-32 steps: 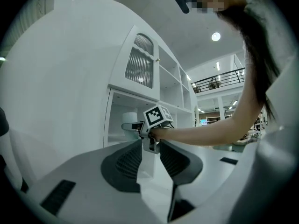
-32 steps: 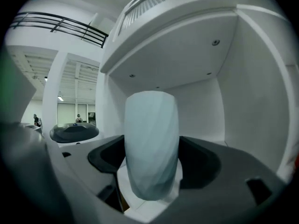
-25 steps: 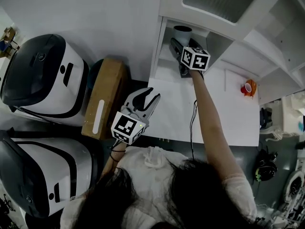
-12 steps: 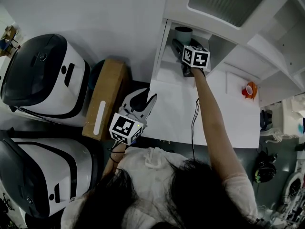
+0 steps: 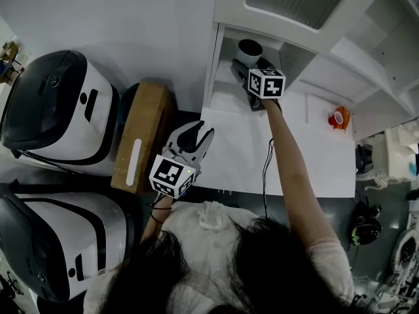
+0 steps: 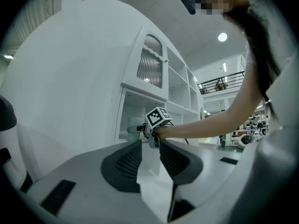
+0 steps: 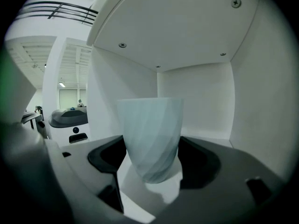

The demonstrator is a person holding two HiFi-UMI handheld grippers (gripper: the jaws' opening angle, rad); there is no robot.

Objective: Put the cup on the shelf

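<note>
Shelving stands white above the counter. Left gripper hangs at the counter's near left corner, jaws parted with nothing between them. Right gripper reaches into the lowest compartment, jaws clamped on both sides of the pale, spiral-ribbed cup, which stands upright inside.
</note>
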